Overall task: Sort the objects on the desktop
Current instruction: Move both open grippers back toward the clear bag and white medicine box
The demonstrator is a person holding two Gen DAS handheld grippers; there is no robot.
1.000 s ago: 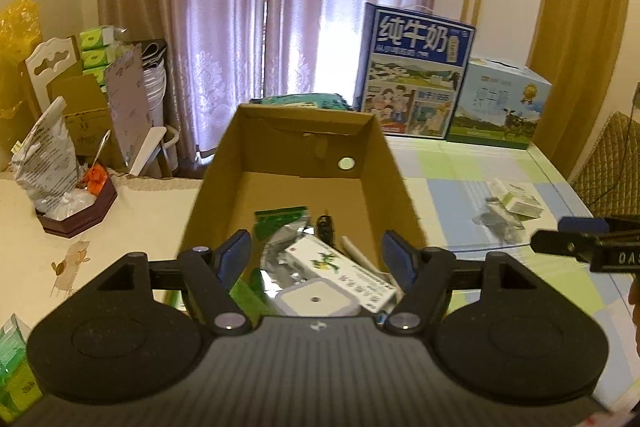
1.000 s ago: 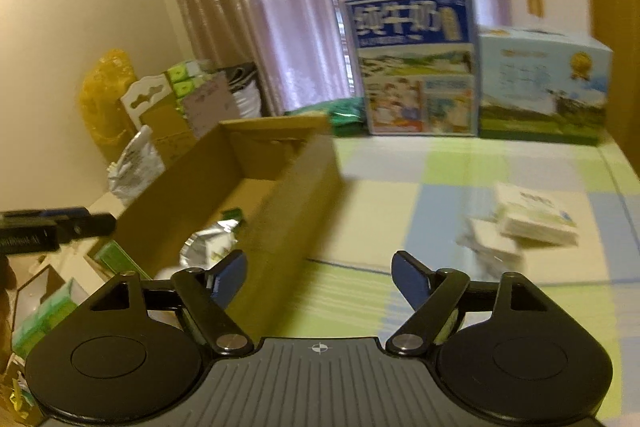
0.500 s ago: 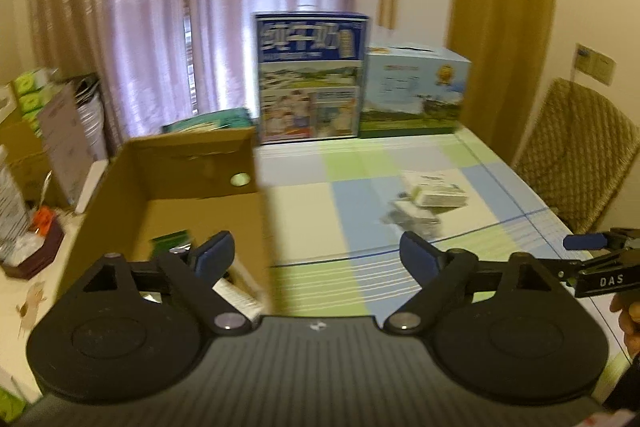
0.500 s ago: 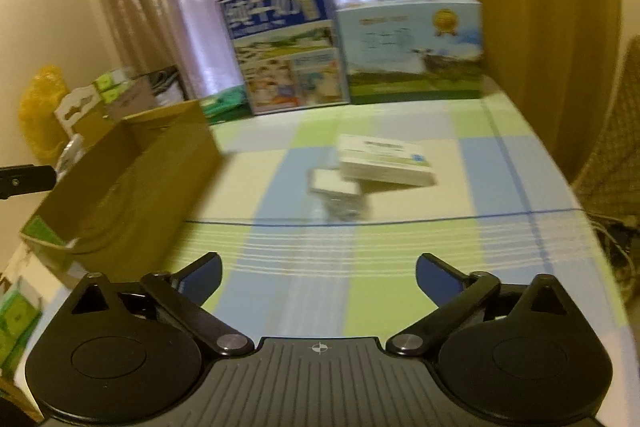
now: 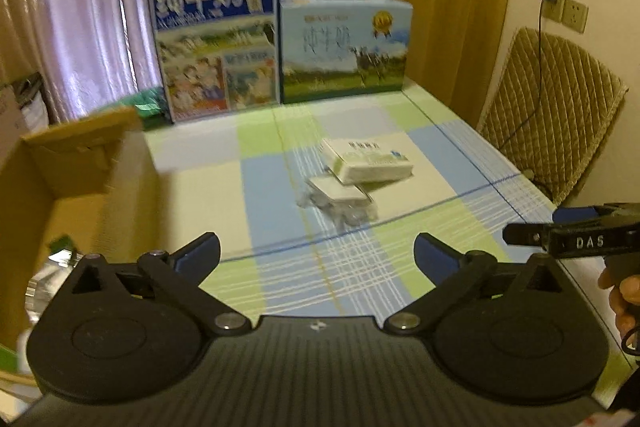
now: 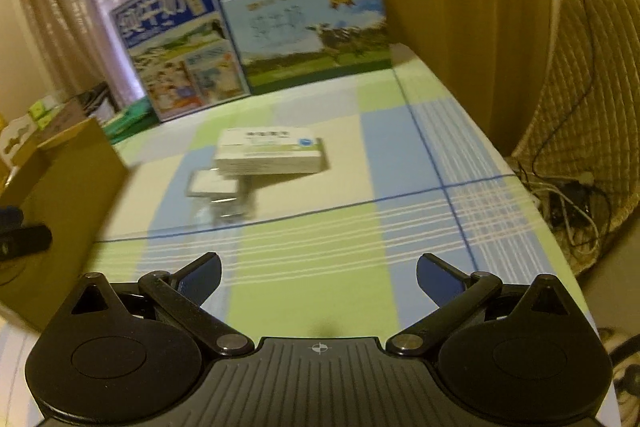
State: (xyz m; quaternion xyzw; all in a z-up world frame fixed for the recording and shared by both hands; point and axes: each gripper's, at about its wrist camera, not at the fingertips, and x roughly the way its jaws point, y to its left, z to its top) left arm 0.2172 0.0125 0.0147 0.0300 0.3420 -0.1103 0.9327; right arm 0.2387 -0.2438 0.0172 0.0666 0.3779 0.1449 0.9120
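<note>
Both the left gripper (image 5: 316, 253) and right gripper (image 6: 318, 273) hang with jaws wide and empty above the bench (image 6: 312, 291); likely reaching next for the white box (image 6: 270, 151) and packet (image 6: 212, 185) mid-bench, cardboard box (image 5: 76, 163) at left
</note>
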